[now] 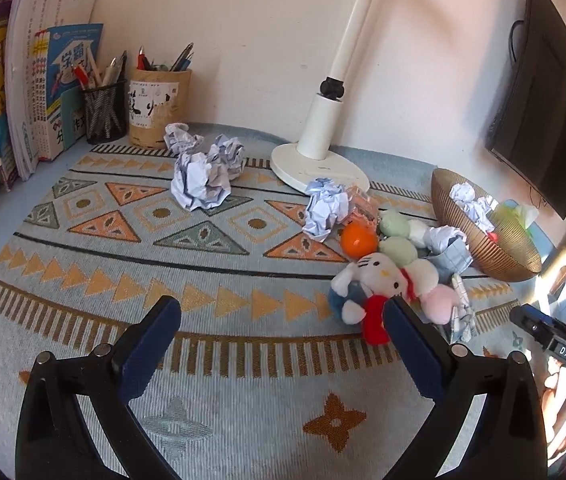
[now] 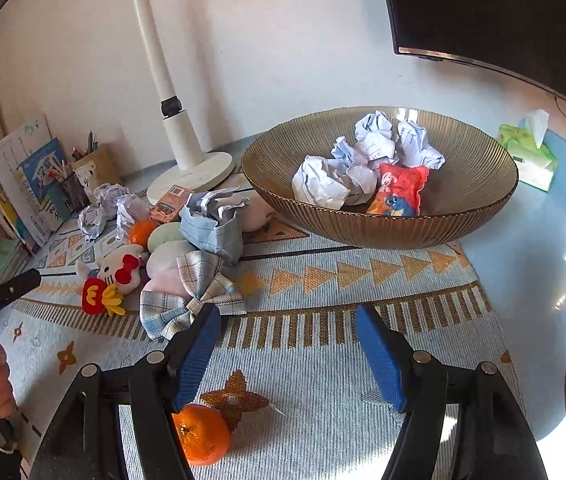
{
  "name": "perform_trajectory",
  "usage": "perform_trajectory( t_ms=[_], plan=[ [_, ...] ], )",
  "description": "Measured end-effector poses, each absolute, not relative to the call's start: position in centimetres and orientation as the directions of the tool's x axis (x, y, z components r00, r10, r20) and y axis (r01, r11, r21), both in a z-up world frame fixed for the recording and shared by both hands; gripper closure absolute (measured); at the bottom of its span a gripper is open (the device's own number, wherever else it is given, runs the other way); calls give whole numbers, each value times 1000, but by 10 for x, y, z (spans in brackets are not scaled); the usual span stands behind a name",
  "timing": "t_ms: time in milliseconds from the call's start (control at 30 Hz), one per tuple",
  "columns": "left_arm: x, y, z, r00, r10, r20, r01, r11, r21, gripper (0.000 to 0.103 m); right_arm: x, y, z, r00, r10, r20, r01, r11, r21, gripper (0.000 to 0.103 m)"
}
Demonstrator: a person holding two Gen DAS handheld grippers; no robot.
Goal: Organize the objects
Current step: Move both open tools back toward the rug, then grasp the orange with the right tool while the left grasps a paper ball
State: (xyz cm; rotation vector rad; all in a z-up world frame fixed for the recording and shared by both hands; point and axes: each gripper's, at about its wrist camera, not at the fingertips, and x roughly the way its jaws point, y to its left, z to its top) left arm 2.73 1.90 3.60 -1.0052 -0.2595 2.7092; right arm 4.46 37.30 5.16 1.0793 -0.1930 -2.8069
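**A:** Two claws hang over a patterned mat (image 1: 131, 216) on the worktop, both released and gripping nothing. The left claw (image 1: 283, 314) hovers with bare mat between its pads; its right pad sits just beside the cat plush (image 1: 379, 276). The right claw (image 2: 283, 322) is spread over empty weave, an orange (image 2: 201, 434) lying below its left finger, outside the gap.

**B:** Where does the clutter belong?

**A:** Probably the ribbed bowl (image 2: 463, 152), ahead and right of the right claw, already holding paper balls (image 2: 363, 160) and a red pouch (image 2: 401, 190). More crumpled paper (image 1: 203, 178) waits far ahead of the left claw, near the lamp base (image 1: 319, 164).

**B:** Best approach for the next pick?

**A:** In my judgement, choose one item. For the plush, shift the left claw rightward until the soft head sits squarely between the pads, then close gently. The checked bow (image 2: 191, 300), touching the right claw's left pad, could snag; lift straight up before carrying to the bowl.
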Motion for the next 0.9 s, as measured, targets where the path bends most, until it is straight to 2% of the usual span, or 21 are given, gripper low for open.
perform_trajectory(
  t_ms=[133, 300, 400, 500, 533, 600, 633, 667, 700, 733, 900],
  plan=[
    [-22, 36, 53, -645, 427, -634, -287, -904, -317, 2, 67, 364, 55, -706, -258, -659, 148, -964, 219, 35],
    [-86, 49, 32, -569, 463, -680, -272, -886, -375, 4, 91, 342, 44, -668, -279, -690, 221, -960, 173, 33],
    [-112, 54, 16, -525, 495, -693, -237, -866, -440, 5, 93, 339, 30, -645, -259, -719, 193, -966, 174, 33],
    [-120, 63, 5, -508, 490, -709, -231, -870, -435, 11, 88, 338, 22, -637, -257, -727, 181, -966, 182, 35],
    [-121, 67, 3, -504, 485, -714, -235, -873, -427, 19, 87, 336, 21, -632, -261, -730, 193, -965, 177, 38],
    [-121, 72, -2, -495, 478, -725, -237, -878, -417, 32, 88, 329, 23, -633, -279, -722, 230, -958, 169, 51],
    [-122, 72, -4, -488, 486, -725, -238, -873, -425, 42, 90, 325, 24, -637, -278, -719, 243, -958, 155, 53],
    [-122, 73, -6, -485, 492, -723, -239, -870, -431, 52, 91, 321, 24, -644, -269, -716, 252, -959, 133, 59],
    [-121, 72, -5, -492, 503, -711, -246, -863, -441, 58, 91, 318, 24, -653, -252, -715, 252, -962, 108, 66],
    [-121, 71, -3, -503, 502, -704, -248, -864, -438, 64, 91, 315, 24, -658, -244, -712, 254, -963, 96, 66],
    [-103, 66, 15, -546, 485, -684, -277, -874, -399, 67, 90, 309, 36, -675, -269, -687, 260, -958, 119, 66]
  ],
)
